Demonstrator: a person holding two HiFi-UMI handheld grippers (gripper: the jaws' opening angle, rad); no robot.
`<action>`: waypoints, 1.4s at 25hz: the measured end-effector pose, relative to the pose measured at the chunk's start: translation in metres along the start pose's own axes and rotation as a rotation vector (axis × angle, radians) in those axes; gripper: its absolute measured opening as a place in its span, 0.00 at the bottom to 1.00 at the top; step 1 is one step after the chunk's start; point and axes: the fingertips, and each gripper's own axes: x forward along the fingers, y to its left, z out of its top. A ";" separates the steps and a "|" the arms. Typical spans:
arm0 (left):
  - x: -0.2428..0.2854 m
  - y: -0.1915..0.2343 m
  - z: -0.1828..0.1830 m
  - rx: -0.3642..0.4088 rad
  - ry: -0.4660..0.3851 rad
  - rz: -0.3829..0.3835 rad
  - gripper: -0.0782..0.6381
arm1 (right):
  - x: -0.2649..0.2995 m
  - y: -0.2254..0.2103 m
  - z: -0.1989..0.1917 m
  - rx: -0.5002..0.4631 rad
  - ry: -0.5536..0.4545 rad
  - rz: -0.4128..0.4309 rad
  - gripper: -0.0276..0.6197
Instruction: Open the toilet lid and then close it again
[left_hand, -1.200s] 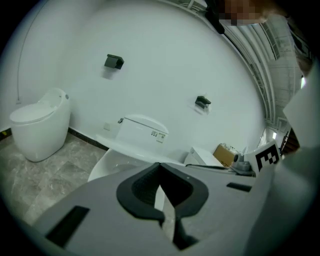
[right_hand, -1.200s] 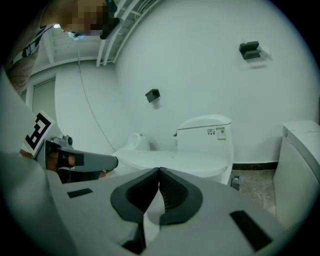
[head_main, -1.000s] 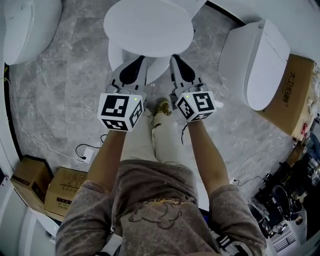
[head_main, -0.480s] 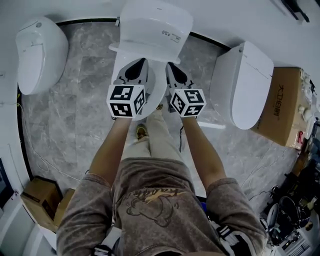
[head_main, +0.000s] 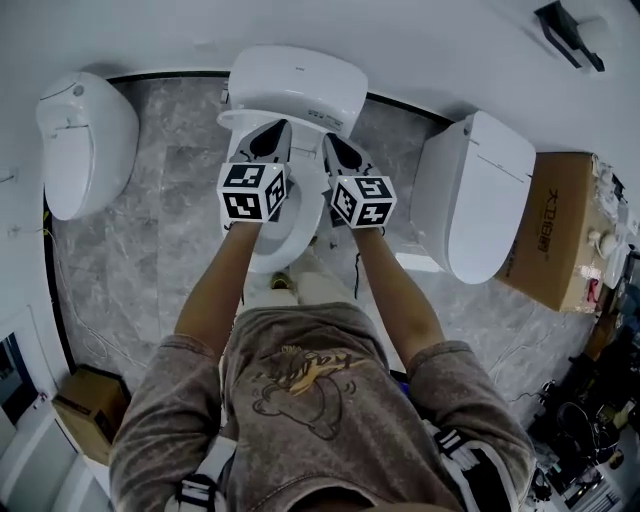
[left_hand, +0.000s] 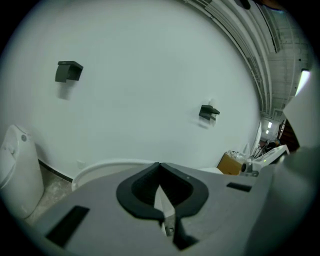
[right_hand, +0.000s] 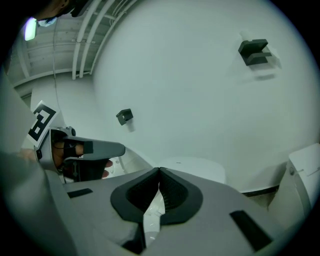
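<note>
Toilet lid (head_main: 298, 85) stands raised at the far wall, above the exposed seat (head_main: 285, 245). Left gripper (head_main: 275, 130) and right gripper (head_main: 330, 140), jaws together and empty, sit side by side near its base. Judged: opening about complete; next, draw the lid forward and lower it gently. Grey marbled floor (head_main: 170, 160); 2 further toilets, left (head_main: 85, 140) and right (head_main: 475, 195)

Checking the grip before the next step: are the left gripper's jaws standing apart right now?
No, in the left gripper view the left gripper has its jaws closed together, with the tips meeting.
</note>
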 end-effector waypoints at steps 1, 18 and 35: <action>0.008 0.002 0.004 0.013 0.006 0.006 0.12 | 0.005 -0.005 0.004 0.000 0.007 -0.001 0.08; 0.073 0.035 0.047 0.111 0.020 -0.021 0.12 | 0.051 -0.062 0.059 0.065 -0.054 -0.059 0.08; 0.093 0.076 0.054 0.205 0.083 -0.071 0.49 | 0.073 -0.056 0.071 -0.016 0.009 0.016 0.47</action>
